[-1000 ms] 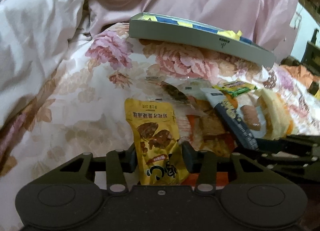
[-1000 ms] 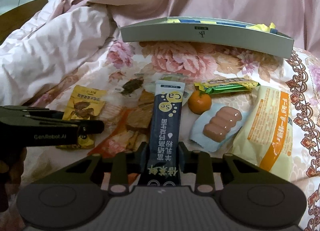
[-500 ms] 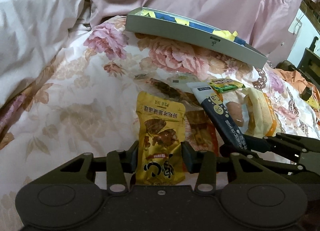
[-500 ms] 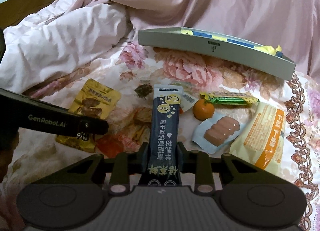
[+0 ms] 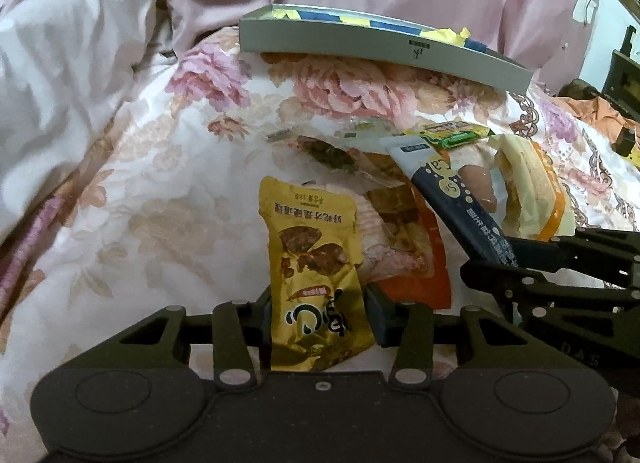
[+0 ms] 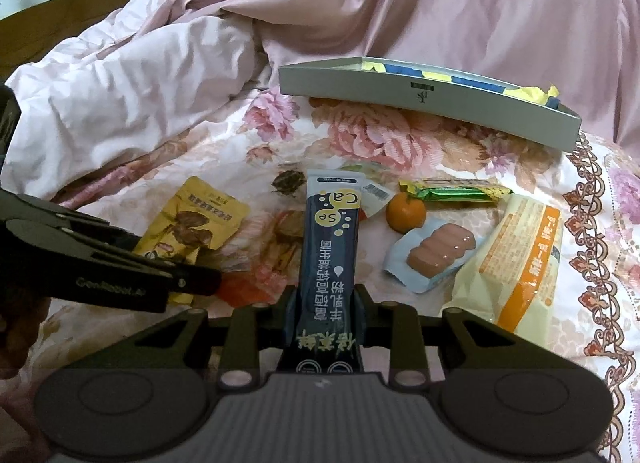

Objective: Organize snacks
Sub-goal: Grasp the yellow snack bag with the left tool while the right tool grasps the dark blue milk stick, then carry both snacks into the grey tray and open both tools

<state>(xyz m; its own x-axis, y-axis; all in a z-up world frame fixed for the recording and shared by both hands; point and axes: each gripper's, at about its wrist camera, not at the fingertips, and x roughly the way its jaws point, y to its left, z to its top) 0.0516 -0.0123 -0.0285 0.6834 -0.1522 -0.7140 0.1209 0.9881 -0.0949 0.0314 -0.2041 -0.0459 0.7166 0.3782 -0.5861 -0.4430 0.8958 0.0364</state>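
Observation:
My left gripper (image 5: 318,313) is shut on the lower end of a yellow snack pouch (image 5: 312,263), which stands up between the fingers above the floral bedspread. My right gripper (image 6: 325,307) is shut on a dark blue stick sachet (image 6: 332,255) marked Ca and Se, lifted and pointing toward the grey box. The grey box (image 5: 380,49) (image 6: 432,101) lies at the back with yellow and blue paper inside. From the right wrist view the left gripper (image 6: 192,283) holds the yellow pouch (image 6: 200,219) at the left. The blue sachet (image 5: 460,207) also shows in the left wrist view.
On the bedspread lie a mandarin (image 6: 405,211), a green and yellow bar (image 6: 456,191), a pale blue pack of pink sausages (image 6: 432,255), a cream and orange bag (image 6: 520,259) and an orange-edged clear snack pack (image 5: 400,239). A bunched pink duvet (image 6: 140,95) rises at left and behind.
Both grippers have risen a little with their packets and rolled slightly; the yellow pouch and the blue sachet are lifted off the snack pile. The grey box looks a bit nearer.

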